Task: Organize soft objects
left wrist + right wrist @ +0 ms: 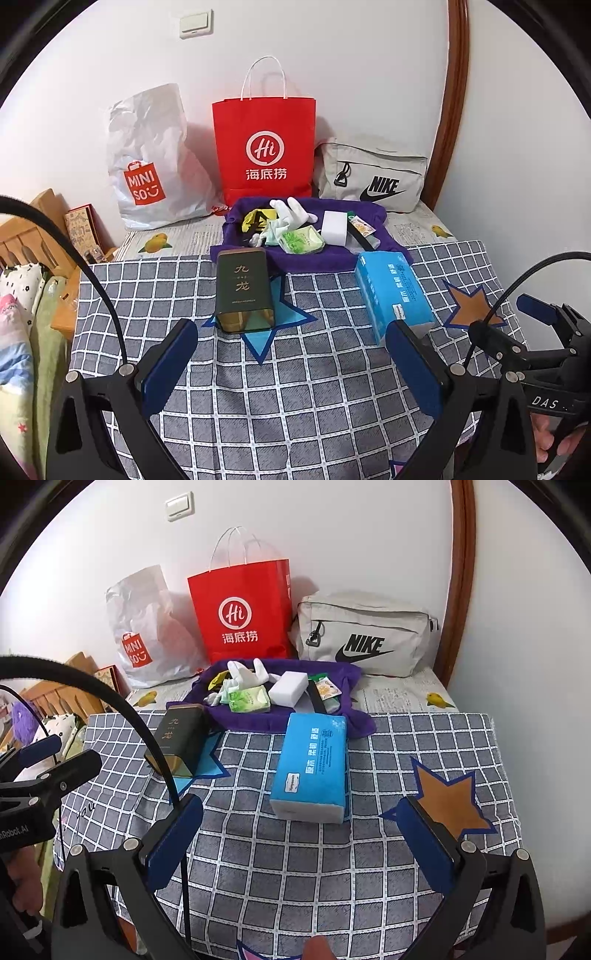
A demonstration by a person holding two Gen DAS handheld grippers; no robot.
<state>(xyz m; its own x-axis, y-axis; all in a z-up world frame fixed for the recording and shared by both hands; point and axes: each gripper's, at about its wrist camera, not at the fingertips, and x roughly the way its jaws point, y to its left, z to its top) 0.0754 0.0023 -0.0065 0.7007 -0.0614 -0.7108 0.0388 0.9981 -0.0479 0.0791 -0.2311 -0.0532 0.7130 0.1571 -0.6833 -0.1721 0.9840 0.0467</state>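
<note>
Right wrist view shows the right gripper spread wide and empty at lower centre, lined up on the blue tissue pack mid-frame, while the left gripper, equally spread, faces the dark tea tin, presumably ready to sort

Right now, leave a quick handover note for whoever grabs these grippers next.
Left hand-held gripper: open, empty, above the checked cloth.
Right hand-held gripper: open, empty, facing the blue tissue pack.
Blue tissue pack and dark tin lie on the checked cloth.
Purple cloth behind them holds white gloves, a white sponge block and a green tissue packet.
Nothing gripped yet; the sorting is still to do.
</note>
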